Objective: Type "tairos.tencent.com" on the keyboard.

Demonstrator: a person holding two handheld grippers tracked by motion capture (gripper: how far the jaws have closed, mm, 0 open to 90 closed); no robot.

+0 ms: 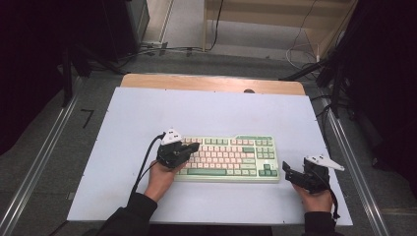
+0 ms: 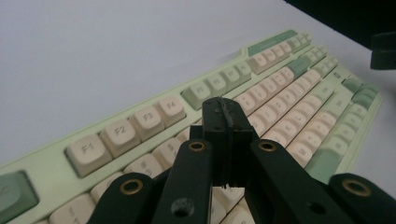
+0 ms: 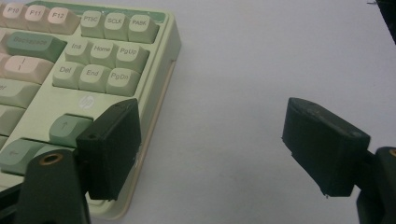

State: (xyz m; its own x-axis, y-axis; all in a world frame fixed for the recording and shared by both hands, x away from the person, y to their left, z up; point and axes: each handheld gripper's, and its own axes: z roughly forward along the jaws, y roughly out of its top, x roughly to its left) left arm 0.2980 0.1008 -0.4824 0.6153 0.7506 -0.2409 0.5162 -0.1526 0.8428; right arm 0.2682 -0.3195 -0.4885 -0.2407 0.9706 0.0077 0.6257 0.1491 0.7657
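We hold the left gripper (image 1: 193, 146), jaws together, over the green-and-cream keyboard (image 1: 231, 157); the right gripper (image 1: 285, 169) (jaws apart) sits beside it.

The keyboard (image 3: 84, 70) is cut off by the left and bottom edges in the right gripper view, and its arrow keys are partly hidden behind one jaw. In the left gripper view, several keys are covered by the left gripper (image 2: 227, 140), and far legends are blurred beyond reading.
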